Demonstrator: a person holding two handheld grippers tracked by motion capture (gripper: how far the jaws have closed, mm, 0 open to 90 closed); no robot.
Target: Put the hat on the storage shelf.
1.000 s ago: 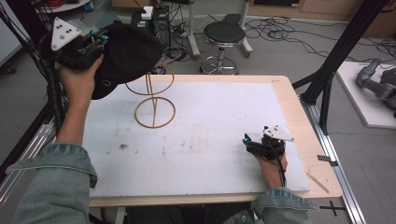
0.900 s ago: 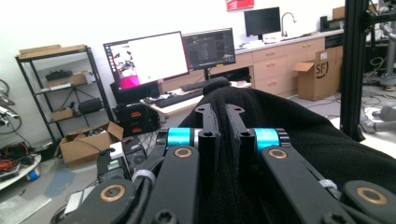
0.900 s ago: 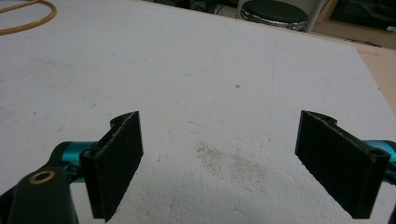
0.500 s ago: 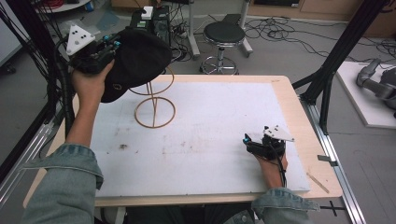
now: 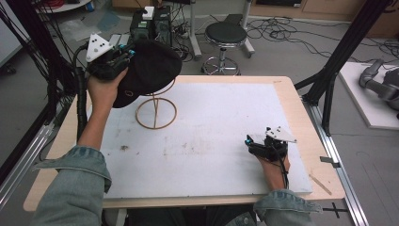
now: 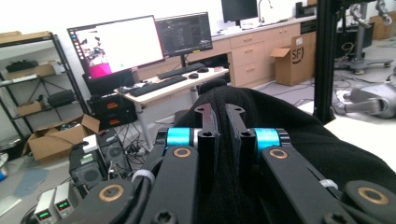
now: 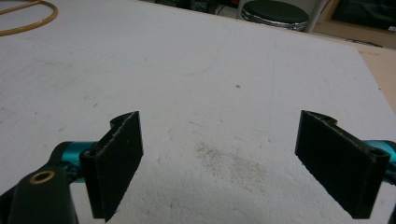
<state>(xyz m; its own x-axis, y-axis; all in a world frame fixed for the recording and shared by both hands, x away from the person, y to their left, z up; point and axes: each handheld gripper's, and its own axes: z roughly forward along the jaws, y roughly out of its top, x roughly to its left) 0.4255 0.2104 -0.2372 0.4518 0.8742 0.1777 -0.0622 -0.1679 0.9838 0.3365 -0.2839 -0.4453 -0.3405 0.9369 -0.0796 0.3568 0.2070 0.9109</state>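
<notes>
**A:** Holding the black cap [image 5: 149,70] by a pinch of its fabric, the left gripper [image 5: 123,55] is carrying it above the far left part of the table [image 5: 301,117], right over the wire hat stand [image 5: 156,109]. In the left gripper view the two jaws are pressing together on a fold of the cap [image 6: 280,126], with cloth bunching between them.

**B:** So which step is this?

**A:** I am judging it as the placing step: the cap is hanging over the stand's upper loop, seemingly brushing it but not yet sitting on it. The stand's ring base is resting on the white mat [image 5: 211,141].

**B:** And the other hand?

**A:** It is resting at the near right of the mat, and the right gripper [image 5: 258,141] is lying low there, well apart from the stand. In its own view the jaws are standing wide apart over bare mat, gripping nothing.

**B:** What is the next move asking for?

**A:** Probably lowering the cap so its hollow is settling centred over the top loop, then letting go gently, since a light wire stand could be tipping under a sideways tug.
</notes>
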